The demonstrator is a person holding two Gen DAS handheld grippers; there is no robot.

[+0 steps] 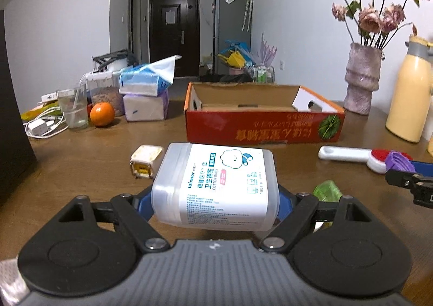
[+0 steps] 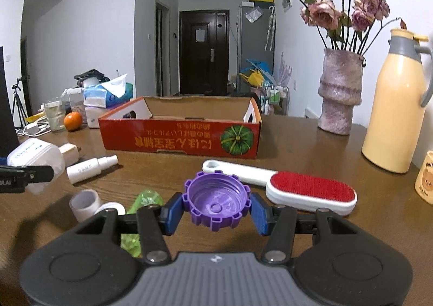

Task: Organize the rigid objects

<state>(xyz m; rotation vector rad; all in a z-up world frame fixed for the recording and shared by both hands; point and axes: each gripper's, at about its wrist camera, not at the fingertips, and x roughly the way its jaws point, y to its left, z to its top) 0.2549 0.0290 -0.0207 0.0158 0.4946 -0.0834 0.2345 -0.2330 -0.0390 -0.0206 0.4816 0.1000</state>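
On the surface (image 2: 311, 149) the cardboard box (image 2: 180, 140) sits centrally, with the vase (image 2: 339, 94) and thermos (image 2: 392, 105) to its right. The lint brush (image 2: 281, 184) lies before the box; tissue packs (image 1: 144, 94), a glass (image 1: 72, 108) and an orange (image 1: 102, 114) stand to its left.

even, cool indoor light; soft glare on the wooden table (image 2: 311, 143). strong fisheye bending and dark corners. distant hallway slightly soft.
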